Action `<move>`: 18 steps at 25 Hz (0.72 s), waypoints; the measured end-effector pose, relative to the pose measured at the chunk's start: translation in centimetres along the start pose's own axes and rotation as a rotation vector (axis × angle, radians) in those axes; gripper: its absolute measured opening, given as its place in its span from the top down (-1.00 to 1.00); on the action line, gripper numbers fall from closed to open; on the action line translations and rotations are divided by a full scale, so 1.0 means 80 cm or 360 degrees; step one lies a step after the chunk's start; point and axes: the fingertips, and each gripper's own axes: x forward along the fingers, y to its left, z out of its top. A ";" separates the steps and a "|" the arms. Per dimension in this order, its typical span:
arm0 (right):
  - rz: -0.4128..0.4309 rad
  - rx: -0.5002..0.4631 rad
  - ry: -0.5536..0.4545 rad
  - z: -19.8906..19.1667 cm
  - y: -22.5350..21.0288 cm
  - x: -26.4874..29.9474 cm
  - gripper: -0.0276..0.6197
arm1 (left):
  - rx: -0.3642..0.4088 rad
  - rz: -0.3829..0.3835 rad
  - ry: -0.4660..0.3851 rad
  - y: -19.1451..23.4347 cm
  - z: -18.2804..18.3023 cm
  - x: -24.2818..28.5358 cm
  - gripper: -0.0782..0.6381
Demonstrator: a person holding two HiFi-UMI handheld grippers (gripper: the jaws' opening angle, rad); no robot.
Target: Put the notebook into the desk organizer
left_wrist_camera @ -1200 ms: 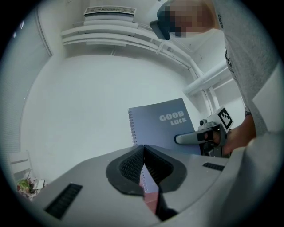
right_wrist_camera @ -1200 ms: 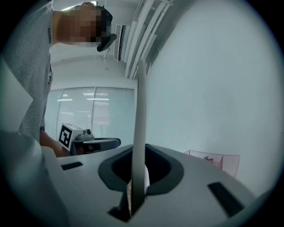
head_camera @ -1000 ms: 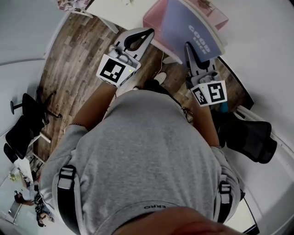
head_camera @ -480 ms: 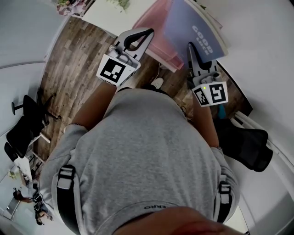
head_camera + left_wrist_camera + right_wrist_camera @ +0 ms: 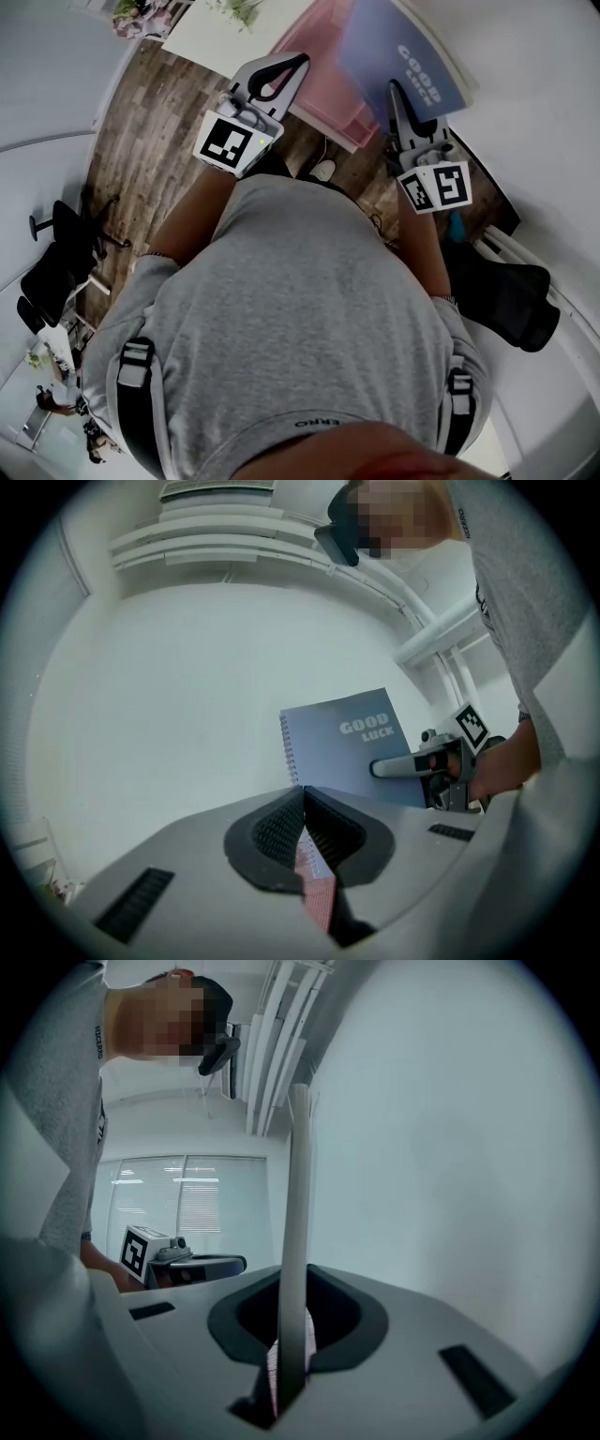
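A blue-grey spiral notebook [image 5: 405, 54] printed "GOOD LUCK" hangs in the air over the right side of the pink desk organizer [image 5: 323, 80]. My right gripper [image 5: 395, 89] is shut on its lower edge. In the right gripper view the notebook [image 5: 298, 1232] stands edge-on and upright between the jaws of my right gripper [image 5: 294, 1283]. My left gripper [image 5: 302, 62] is shut and holds nothing, just left of the notebook over the organizer's near edge. The left gripper view shows its own shut tips [image 5: 302, 791], with the notebook cover [image 5: 349, 747] and my right gripper [image 5: 380, 769] beyond them.
The organizer sits on a white table [image 5: 220, 33] with a plant [image 5: 239, 7] at its far edge. Wooden floor [image 5: 141, 122] lies below. Black office chairs stand at the right [image 5: 506, 281] and at the left [image 5: 56, 253]. The person's grey shirt fills the lower half.
Both grippers, with the notebook, have drifted slightly up and away in the head view. The notebook now reaches further over the organizer. Both grippers remain shut.
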 end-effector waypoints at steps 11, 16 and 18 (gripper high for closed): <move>-0.0097 0.0173 0.0137 -0.016 -0.012 0.078 0.79 | -0.0047 -0.0220 -0.0040 0.087 -0.010 0.043 0.72; -0.0152 0.0267 0.0189 -0.022 -0.018 0.096 0.79 | -0.0062 -0.0333 -0.0053 0.104 -0.013 0.062 0.72; -0.0165 0.0309 0.0194 -0.024 -0.018 0.100 0.79 | -0.0068 -0.0370 -0.0052 0.108 -0.015 0.069 0.72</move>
